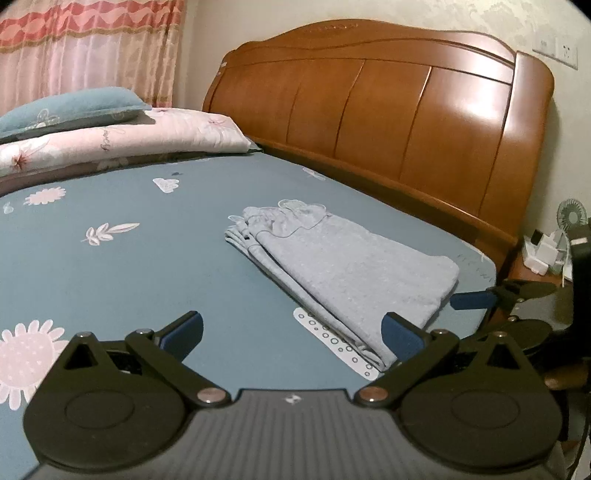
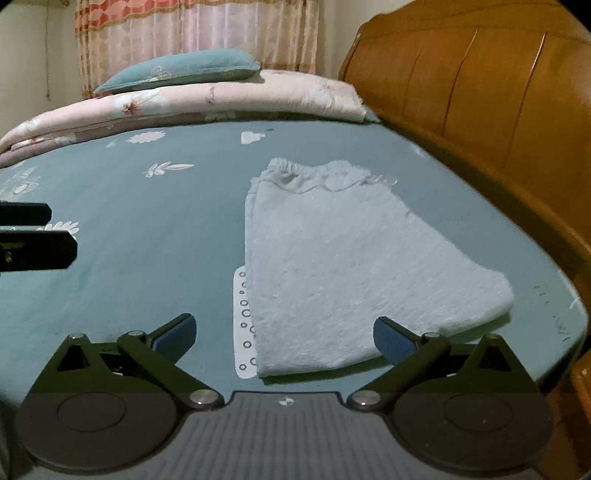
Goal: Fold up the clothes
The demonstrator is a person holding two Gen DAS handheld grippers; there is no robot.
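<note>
Both sets of jaws are standing wide, nothing between the blue pads. The right gripper (image 2: 284, 338) is hovering low over the near end of the folded pale-blue trousers (image 2: 354, 273), its right fingertip (image 2: 393, 339) sitting in front of the cloth's near hem, though whether it is touching cannot be told; the left fingertip (image 2: 177, 332) is over bare sheet. The left gripper (image 1: 293, 332) is hanging just to the side of the same garment, its fingers empty, and the right gripper's blue pad (image 1: 471, 300) is showing at the trousers' far corner in that view. The trousers are lying flat and folded on the teal bedsheet (image 2: 129, 229) — elastic waistband (image 2: 295, 171) pointing away towards the pillows, fold edge nearest the grippers — and they are partly covering a white printed patch with small rings (image 2: 243, 325) on the sheet. Outward from there, the wooden headboard (image 1: 406, 122) is running along the right side of the bed, close to the garment. At the far end a pink floral quilt (image 2: 229, 98) is lying folded with a teal pillow (image 2: 181, 70) on top, and patterned pink curtains (image 2: 207, 26) are hanging behind.
</note>
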